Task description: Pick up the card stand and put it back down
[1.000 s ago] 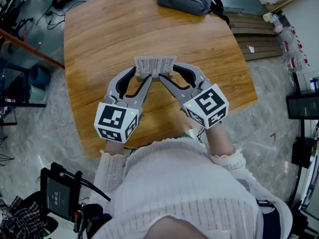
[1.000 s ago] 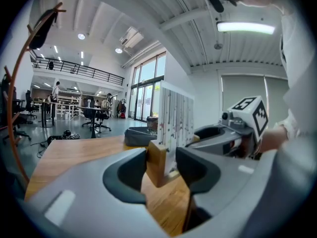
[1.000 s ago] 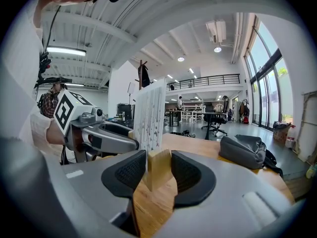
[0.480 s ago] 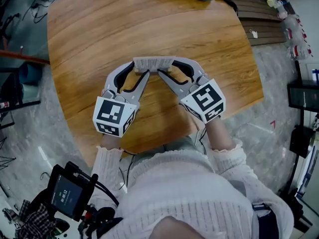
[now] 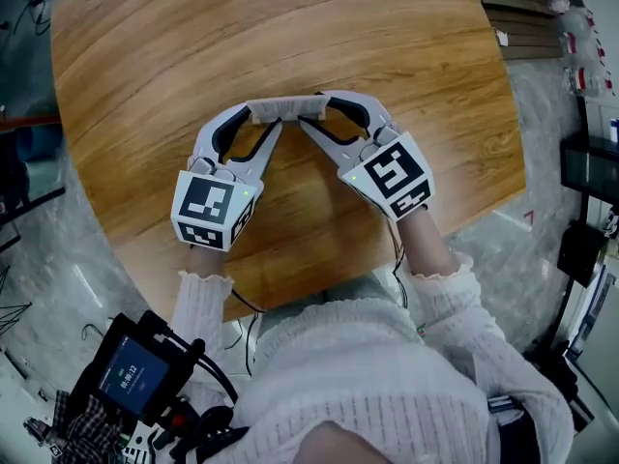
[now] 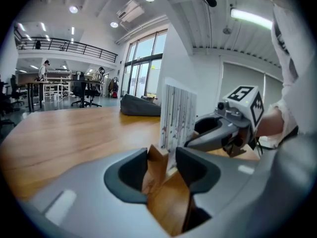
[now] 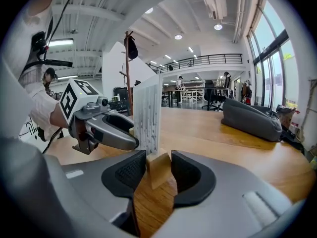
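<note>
1. Centrally over the table (image 5: pixel 145 85), one card stand (image 5: pixel 287 109) is noted, bridged between the two sets of jaws. Whether its base touches the table top cannot be told.
2. Counted: one table, wood-grained with a curved edge; one card stand; one card; two grippers; two marker cubes; one bag; one person.
3. The stand is recorded as a small pale wooden block (image 7: pixel 157 168) with one white card (image 7: pixel 148 115) slotted upright in it. The card is covered with fine dark vertical lines; the print is too small to be read. From the head view only its top edge is seen, as a pale strip.
4. The left gripper (image 5: pixel 263 119) is clamped on the left end of the block, with wood seen between its dark pads. It is held over the table's middle, its body angled back toward the table's near edge.
5. The right gripper (image 5: pixel 311 114) is clamped on the right end of the block in the same manner, mirrored over the table.
6. One marker cube (image 5: pixel 211 211) is carried on the left gripper and one (image 5: pixel 390 175) on the right, both above the table's near part.
7. A grey bag (image 7: pixel 247 118) is seen lying on the table's far side.
8. White knit sleeves (image 5: pixel 440 288) are noted at the table's near edge.
</note>
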A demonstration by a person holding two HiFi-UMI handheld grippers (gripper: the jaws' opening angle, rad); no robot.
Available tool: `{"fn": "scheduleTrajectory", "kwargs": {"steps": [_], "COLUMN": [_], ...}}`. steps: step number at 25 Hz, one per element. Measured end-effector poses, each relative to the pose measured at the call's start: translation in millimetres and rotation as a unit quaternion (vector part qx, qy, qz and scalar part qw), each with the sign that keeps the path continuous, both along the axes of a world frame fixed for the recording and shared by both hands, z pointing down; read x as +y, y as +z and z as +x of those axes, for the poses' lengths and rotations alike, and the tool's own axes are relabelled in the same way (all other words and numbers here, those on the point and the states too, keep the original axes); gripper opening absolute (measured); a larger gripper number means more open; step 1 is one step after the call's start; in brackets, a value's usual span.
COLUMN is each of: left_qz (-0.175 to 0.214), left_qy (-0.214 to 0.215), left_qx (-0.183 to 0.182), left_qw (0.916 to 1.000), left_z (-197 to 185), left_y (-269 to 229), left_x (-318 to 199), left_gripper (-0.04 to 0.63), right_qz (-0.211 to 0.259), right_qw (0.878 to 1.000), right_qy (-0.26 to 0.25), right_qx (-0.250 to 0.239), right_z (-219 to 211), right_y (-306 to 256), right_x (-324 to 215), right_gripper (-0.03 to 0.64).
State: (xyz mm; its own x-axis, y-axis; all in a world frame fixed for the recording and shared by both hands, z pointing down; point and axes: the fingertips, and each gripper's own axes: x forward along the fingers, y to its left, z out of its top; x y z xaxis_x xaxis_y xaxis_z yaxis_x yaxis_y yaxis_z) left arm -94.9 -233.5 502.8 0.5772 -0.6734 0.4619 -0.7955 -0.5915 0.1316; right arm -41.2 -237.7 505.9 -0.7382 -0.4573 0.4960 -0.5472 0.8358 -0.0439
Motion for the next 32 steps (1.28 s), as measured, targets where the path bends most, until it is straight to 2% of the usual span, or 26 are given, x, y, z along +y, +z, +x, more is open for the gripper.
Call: {"fn": "scheduleTrajectory", "kwargs": {"steps": [8,16,19,22,24,28,32], "left_qz": [-0.017,-0.03,-0.051,-0.052,-0.043,0.0,0.047], "left_qy": [-0.002,-0.011,-0.022,-0.029,-0.033,-0.041,-0.051], "left_qx": [-0.005,0.003,0.011,0.005,0.007,0.018,0.02], "left_qw": [0.9998,0.9995,0.9984,0.9982,0.9985,0.999,0.9974], "left_z": [2,0,-1,-4,-4,1,7], "left_y": [9,10,16,13,-1,-49,-86], "left_x": [2,1,2,3,7,29,51], "left_gripper": [0.181,0.181,0.229,0.241,0.242,0.242,0.181], "right_qz": [-0.025,-0.044,-0.04,-0.04,-0.037,-0.013,0.015], "right_qw": [1.0,0.999,0.999,0.998,0.998,0.997,0.995], "right_qy": [0.002,0.011,0.032,0.047,0.052,0.064,0.064], "right_qx": [0.003,-0.014,-0.015,-0.026,-0.03,-0.048,-0.069], "right_z": [2,0,3,11,16,30,32], "right_y": [10,11,12,8,-3,-48,-88], "right_x": [2,1,-3,-4,0,23,45], "right_gripper": [0.163,0.172,0.173,0.173,0.173,0.172,0.11]}}
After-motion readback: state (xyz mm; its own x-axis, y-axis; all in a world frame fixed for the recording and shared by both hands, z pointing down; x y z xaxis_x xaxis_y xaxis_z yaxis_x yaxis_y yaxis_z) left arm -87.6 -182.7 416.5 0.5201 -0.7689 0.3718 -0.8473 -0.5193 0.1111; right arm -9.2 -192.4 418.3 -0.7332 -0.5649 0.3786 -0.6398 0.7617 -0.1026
